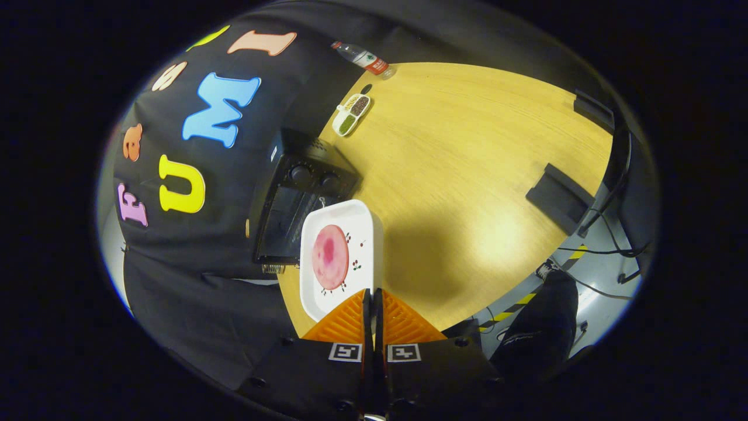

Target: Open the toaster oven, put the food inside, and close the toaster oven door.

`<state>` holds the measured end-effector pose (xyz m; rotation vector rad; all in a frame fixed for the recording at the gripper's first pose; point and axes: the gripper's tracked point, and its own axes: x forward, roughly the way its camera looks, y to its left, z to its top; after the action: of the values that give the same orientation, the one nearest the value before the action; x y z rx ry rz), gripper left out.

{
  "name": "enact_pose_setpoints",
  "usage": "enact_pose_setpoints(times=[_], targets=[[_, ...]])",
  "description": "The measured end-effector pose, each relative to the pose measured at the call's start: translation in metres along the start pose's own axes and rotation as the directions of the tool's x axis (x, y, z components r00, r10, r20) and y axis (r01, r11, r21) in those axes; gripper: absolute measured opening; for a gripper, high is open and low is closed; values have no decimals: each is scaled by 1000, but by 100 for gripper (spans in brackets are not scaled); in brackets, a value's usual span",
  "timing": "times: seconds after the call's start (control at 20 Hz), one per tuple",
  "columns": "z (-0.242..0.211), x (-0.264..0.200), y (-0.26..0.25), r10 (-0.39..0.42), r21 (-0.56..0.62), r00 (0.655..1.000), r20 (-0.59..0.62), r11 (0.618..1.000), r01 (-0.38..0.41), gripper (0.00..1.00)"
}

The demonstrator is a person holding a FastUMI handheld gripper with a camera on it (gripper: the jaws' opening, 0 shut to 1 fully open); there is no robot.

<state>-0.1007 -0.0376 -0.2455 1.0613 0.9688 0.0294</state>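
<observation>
Broad round light-wood table [467,152], bare across its middle and far side; plenty of open room there, near rim just past the fingers. Black cloth wall hard against the table's other side.

Black boxy toaster oven [292,204] with two dark knobs [301,173] and glass door, backed to the cloth wall, door apparently closed. Little slack behind or beside it; approach to the door only from the open table side.

White rounded-square tray [340,257] carrying a flat pink disc of food [330,257], just ahead of the fingers and overlapping the oven front. Likely light, rigid, smooth-rimmed, so slippery; food loose on top, prone to sliding if tilted. Best hold: near rim, tray kept level.

Small white divided dish [351,114] of dark and green bits, and a clear plastic bottle [365,58] lying down, far off, out of the way.

Gripper [372,301] fingers drawn together, tips at the tray's near edge; thin rim seemingly pinched, though contact not fully clear.
</observation>
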Motion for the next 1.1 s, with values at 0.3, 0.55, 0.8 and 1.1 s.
enact_pose_setpoints(times=[0.3, 0.55, 0.8, 1.1], targets=[[-34, 28, 55, 52, -19, 998, -39, 998, -53, 2], [-32, 54, 76, 46, -6, 998, -41, 999, -46, 2], [-26, 98, 97, 42, 27, 998, -54, 999, -41, 2], [-16, 161, 116, 34, 74, 995, -92, 997, -27, 2]])
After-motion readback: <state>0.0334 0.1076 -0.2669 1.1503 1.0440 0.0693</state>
